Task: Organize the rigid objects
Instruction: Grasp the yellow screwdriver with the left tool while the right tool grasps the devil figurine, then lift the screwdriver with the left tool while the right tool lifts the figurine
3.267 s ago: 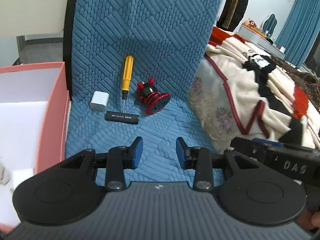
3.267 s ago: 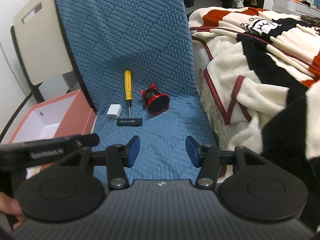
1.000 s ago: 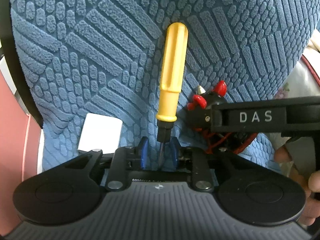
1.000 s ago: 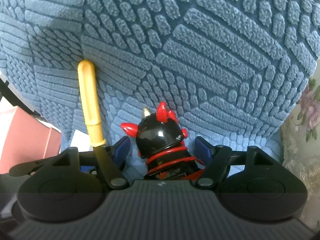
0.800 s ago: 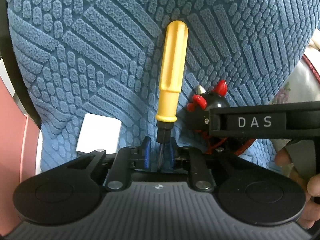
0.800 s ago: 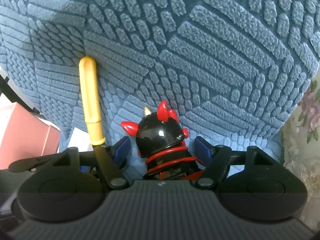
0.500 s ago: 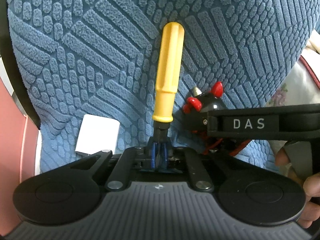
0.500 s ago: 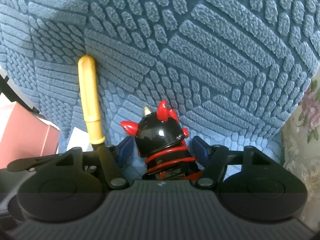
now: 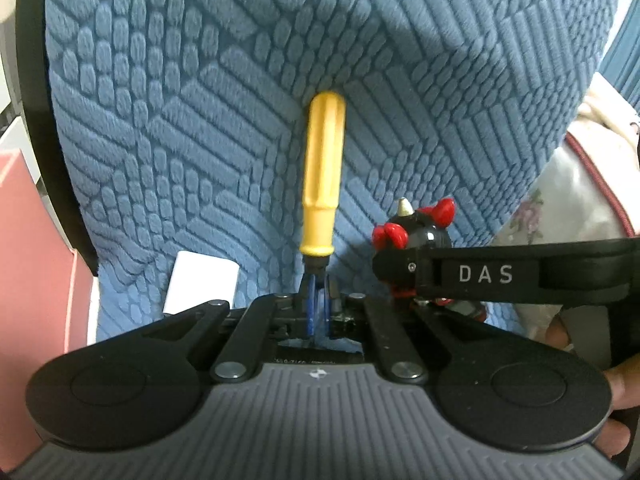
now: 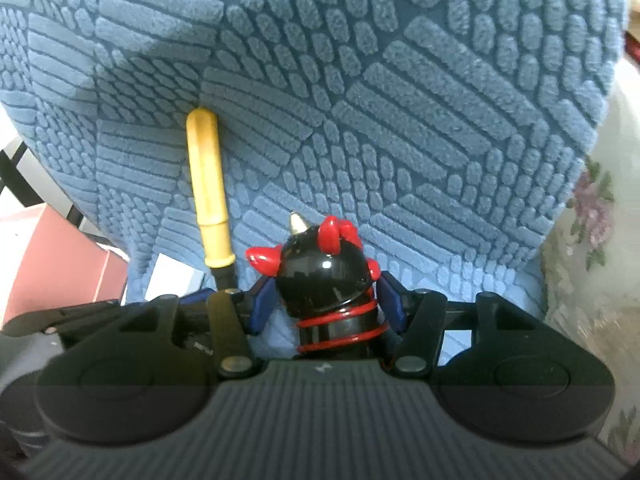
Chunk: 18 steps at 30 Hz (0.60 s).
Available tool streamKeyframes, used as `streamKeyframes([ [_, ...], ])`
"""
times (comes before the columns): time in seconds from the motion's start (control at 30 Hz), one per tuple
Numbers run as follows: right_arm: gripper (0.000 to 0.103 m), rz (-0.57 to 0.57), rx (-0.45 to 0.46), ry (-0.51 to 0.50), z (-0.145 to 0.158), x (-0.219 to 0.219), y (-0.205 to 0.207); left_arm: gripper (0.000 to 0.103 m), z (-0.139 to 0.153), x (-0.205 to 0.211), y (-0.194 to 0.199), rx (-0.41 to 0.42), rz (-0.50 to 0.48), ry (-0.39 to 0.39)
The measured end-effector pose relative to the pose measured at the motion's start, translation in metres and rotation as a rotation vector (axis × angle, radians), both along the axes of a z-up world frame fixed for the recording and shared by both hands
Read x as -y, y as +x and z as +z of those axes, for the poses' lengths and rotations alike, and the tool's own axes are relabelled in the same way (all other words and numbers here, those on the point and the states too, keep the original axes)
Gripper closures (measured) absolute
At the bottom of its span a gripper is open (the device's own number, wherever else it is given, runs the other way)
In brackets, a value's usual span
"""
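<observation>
A yellow-handled screwdriver [image 9: 322,172] points away from me over the blue textured chair cover [image 9: 400,80]. My left gripper [image 9: 319,304] is shut on its dark metal shaft, just below the handle. The screwdriver also shows in the right wrist view [image 10: 209,188]. A black figurine with red horns [image 10: 326,276] sits between the blue pads of my right gripper [image 10: 326,304], which press against its sides. The figurine shows in the left wrist view [image 9: 418,228], partly behind the right gripper's black body.
A white charger block [image 9: 202,282] lies on the chair seat left of the screwdriver. A pink box [image 9: 24,248] stands at the left edge. A floral and striped blanket [image 10: 592,248] lies to the right. The chair back rises close behind the objects.
My left gripper closed on the screwdriver shaft and the screwdriver now looks raised off the seat. My right gripper's pads closed in from wide apart onto the figurine.
</observation>
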State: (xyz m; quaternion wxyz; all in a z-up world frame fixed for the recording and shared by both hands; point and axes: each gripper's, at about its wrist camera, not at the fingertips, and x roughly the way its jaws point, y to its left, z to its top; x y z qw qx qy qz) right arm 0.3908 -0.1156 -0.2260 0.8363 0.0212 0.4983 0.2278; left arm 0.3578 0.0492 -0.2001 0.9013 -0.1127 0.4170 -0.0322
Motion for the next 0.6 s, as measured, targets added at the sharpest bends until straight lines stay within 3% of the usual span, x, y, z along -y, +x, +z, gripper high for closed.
streamKeyframes([
  [0.3, 0.045, -0.025, -0.009, -0.009, 0.018, 0.019, -0.01, 0.098, 0.023, -0.002, -0.023, 0.026, -0.011, -0.023],
  [0.6, 0.045, -0.051, 0.004, -0.001, 0.045, 0.042, -0.046, 0.098, 0.037, -0.005, -0.059, 0.039, 0.006, -0.067],
])
